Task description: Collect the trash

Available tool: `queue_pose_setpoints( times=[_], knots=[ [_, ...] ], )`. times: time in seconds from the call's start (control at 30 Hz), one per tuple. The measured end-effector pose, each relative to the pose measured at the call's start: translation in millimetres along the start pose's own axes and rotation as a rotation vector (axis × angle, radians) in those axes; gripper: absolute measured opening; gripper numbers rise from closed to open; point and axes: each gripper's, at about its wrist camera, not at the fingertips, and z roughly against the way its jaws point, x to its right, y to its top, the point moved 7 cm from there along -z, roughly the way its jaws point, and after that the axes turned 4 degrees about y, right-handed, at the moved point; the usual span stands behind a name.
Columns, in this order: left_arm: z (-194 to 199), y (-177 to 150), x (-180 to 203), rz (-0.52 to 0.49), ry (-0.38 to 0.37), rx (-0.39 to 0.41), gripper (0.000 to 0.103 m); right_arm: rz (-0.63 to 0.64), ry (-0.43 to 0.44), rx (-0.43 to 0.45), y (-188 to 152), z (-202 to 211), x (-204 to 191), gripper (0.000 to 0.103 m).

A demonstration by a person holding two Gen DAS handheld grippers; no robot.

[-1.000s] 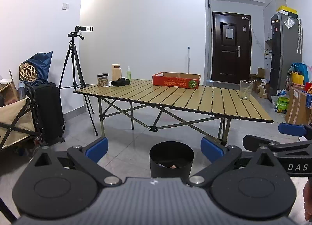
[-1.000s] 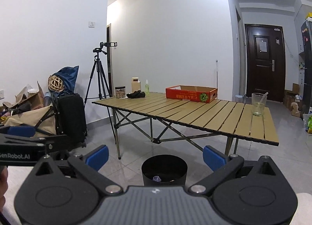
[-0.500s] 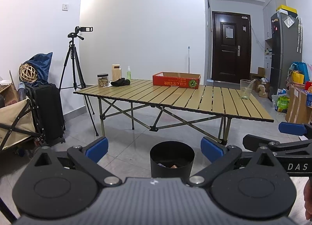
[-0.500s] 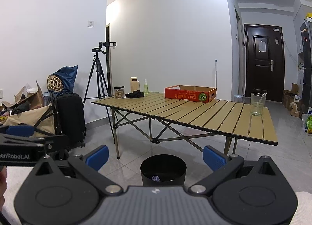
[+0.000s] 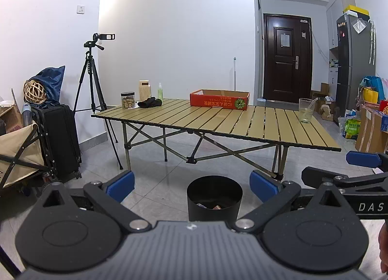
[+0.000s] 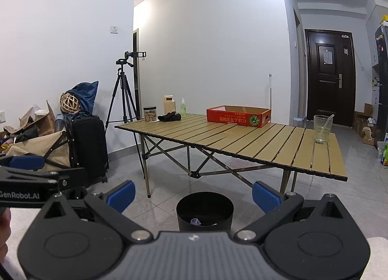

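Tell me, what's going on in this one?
A person holds a hand-held gripper in each hand, both open and empty: the left hand-held gripper and the right hand-held gripper. Both point at a black trash bin on the floor in front of a folding table. A few scraps lie in the bin. Nothing is being gripped right now.

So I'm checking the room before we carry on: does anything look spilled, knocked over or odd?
Nothing stands out. The black bin stands upright on the floor with scraps inside, and the red box and plastic cup sit upright on the table.
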Motion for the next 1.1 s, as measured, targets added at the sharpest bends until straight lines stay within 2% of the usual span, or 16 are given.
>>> queue_pose_setpoints(
  times=[0.9, 1.1],
  knots=[
    [-3.9, 4.6, -3.9, -0.008, 0.006, 0.000, 0.103, 0.009, 0.008, 0.012, 0.1, -0.1, -6.1, 0.103],
    [-0.1, 2.9, -3.4, -0.015, 0.001, 0.038, 0.103, 0.007, 0.016, 0.014, 0.5, 1.5, -6.5, 0.103]
  ],
)
